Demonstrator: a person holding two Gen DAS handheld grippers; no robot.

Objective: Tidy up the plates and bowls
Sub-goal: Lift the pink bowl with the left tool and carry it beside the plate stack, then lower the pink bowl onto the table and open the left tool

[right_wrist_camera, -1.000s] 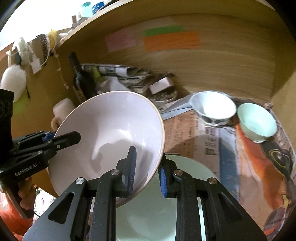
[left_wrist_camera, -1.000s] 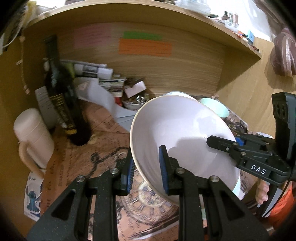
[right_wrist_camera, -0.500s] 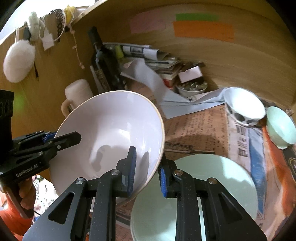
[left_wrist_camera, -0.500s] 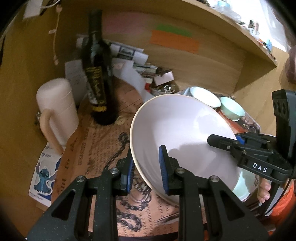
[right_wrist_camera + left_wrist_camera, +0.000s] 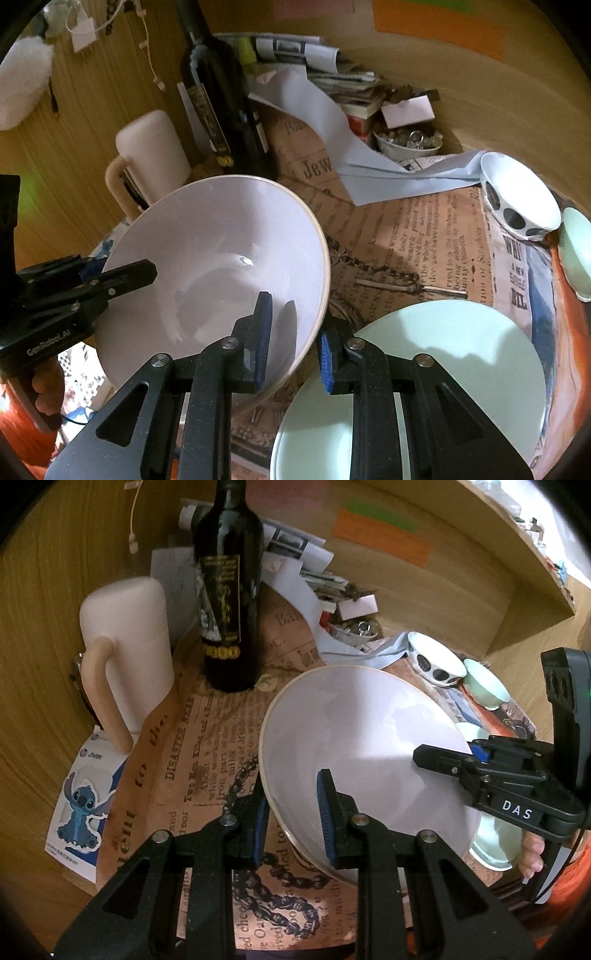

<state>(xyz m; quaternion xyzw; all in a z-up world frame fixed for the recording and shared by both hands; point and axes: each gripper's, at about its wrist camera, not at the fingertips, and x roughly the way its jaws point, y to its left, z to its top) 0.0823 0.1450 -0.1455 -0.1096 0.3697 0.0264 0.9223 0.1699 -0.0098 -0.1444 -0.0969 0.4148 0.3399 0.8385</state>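
Observation:
A large white bowl [image 5: 362, 746] [image 5: 214, 273] hangs tilted above the newspaper-covered desk. My left gripper [image 5: 293, 819] is shut on its near-left rim. My right gripper [image 5: 293, 345] is shut on its opposite rim, and also shows in the left wrist view [image 5: 476, 758]. A pale green plate [image 5: 436, 376] lies flat on the desk to the right of the bowl. A white bowl with dark dots [image 5: 517, 199] and a small pale green bowl [image 5: 578, 251] stand at the far right.
A dark wine bottle [image 5: 225, 590] and a cream mug with a handle [image 5: 125, 653] stand at the left near the wooden wall. Papers, boxes and a small dish of trinkets [image 5: 406, 142] crowd the back. A shelf board [image 5: 517, 535] overhangs the desk.
Both grippers have carried the white bowl leftward and nearer the bottle and mug. The green plate is more uncovered on the right. Both grips are unchanged.

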